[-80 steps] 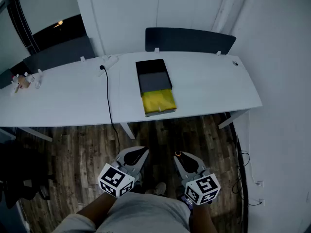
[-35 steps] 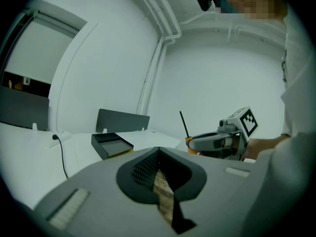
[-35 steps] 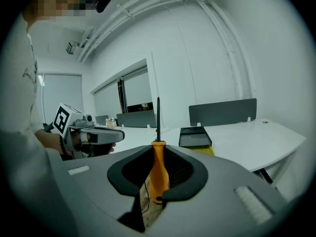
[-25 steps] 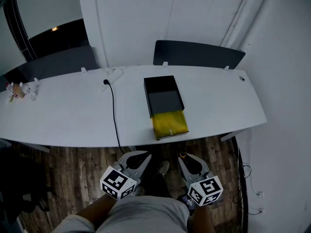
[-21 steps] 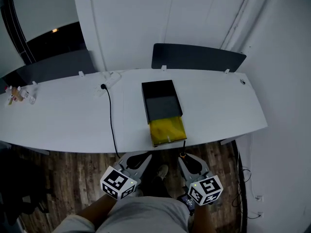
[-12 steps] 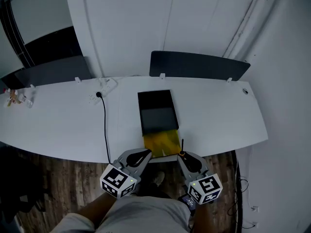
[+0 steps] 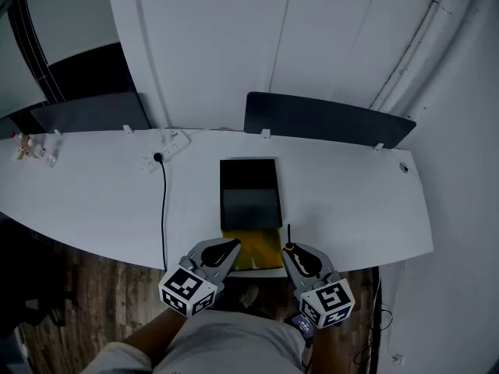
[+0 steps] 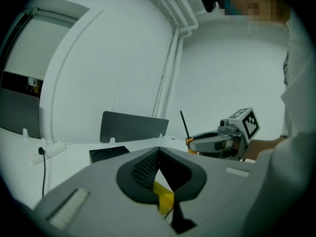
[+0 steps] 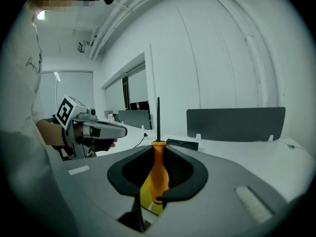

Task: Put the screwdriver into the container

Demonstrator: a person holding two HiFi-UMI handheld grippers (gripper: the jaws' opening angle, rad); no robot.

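Observation:
A screwdriver with an orange handle (image 9: 158,174) and a thin black shaft (image 9: 158,116) stands upright between the jaws of my right gripper (image 9: 158,151), which is shut on the handle. In the head view the screwdriver (image 7: 288,241) rises from the right gripper (image 7: 299,255) at the table's near edge. The container (image 7: 249,195) is a long black tray with a yellow front part (image 7: 263,249), lying just ahead between both grippers. My left gripper (image 7: 221,251) is shut with nothing in it, its tips (image 8: 158,152) meeting.
The white table (image 7: 351,209) carries a power strip (image 7: 165,148) with a black cable (image 7: 163,209) running off its near edge. Dark divider panels (image 7: 327,121) stand along the back. Small bottles (image 7: 31,148) sit far left. Wooden floor (image 7: 93,287) lies below.
The table and container have come closer. Both grippers, earlier over the floor, now reach the table's near edge by the yellow end. The right grip on the screwdriver is unchanged.

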